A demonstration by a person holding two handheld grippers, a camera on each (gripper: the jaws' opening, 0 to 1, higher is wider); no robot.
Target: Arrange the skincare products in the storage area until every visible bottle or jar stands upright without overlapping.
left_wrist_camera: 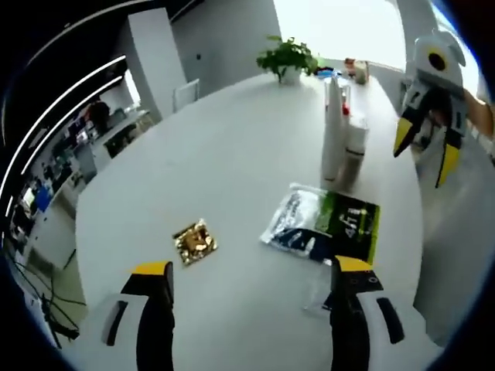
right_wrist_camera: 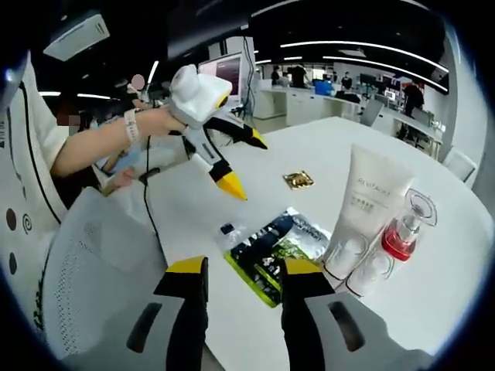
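Hovering with yellow-tipped jaws spread and empty, left gripper (left_wrist_camera: 251, 282) above the white table (left_wrist_camera: 232, 154). Lying flat further right: gold sachet (left_wrist_camera: 194, 242), then green-and-black sample packet (left_wrist_camera: 325, 224). Standing upright beyond: white tube (right_wrist_camera: 370, 210), clear red-capped bottle (right_wrist_camera: 402, 232), touching. Also gaping, holding nothing, right gripper (right_wrist_camera: 242, 276). Probably best approaching the packet low, pinching one edge, keeping clear of the upright cluster.

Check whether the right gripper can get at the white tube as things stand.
Probably yes: the right gripper is open, and the white tube stands just ahead with bare table between; only the sachet lies nearby.
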